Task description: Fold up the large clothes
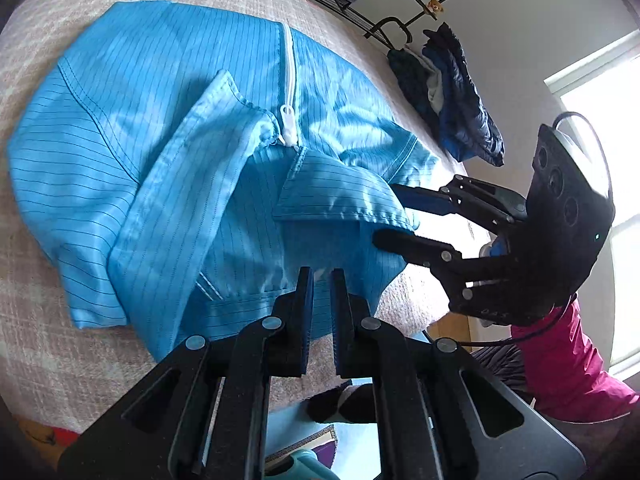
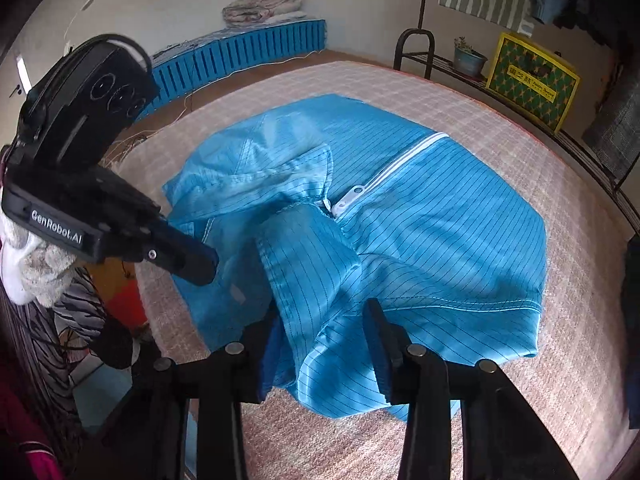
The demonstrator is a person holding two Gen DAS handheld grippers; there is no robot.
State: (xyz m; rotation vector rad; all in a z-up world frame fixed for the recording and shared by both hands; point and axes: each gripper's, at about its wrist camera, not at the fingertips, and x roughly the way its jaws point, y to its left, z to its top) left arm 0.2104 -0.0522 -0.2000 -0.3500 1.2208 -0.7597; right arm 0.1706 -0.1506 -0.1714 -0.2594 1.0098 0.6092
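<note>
Covering most of both views, a pale checked bed [image 2: 520, 168] carries the blue garment [image 2: 420, 220], a zip-front jacket or smock with fine dark pinstripes, lying flat with its body spread away from the person and its collar end towards them. Its long axis follows the white zipper [image 2: 404, 160], which runs from the pull [image 2: 348, 200] near the collar out to the far hem. A clothes rack [image 1: 400, 28] with dark hanging items and a yellow-green box [image 2: 532, 80] stand beyond the bed.

Nearer in, the collar and shoulder area is bunched and lifted off the bed. The right tool [image 2: 324, 344] has a thick fold of this cloth between its fingers; the jaws stand fairly wide around it, so it seems to grip loosely on the bunched shoulder fabric. The left tool [image 1: 321, 280] sits just beside it on the other side of the collar, its jaws nearly together with only a narrow gap; its tips are against the cloth edge, but I cannot tell whether it pinches any fabric.

Both tools are at the near end, so the garment extends forward from them along the zipper. A fold would likely carry this collar end forward over the body, with the right tool leading.
</note>
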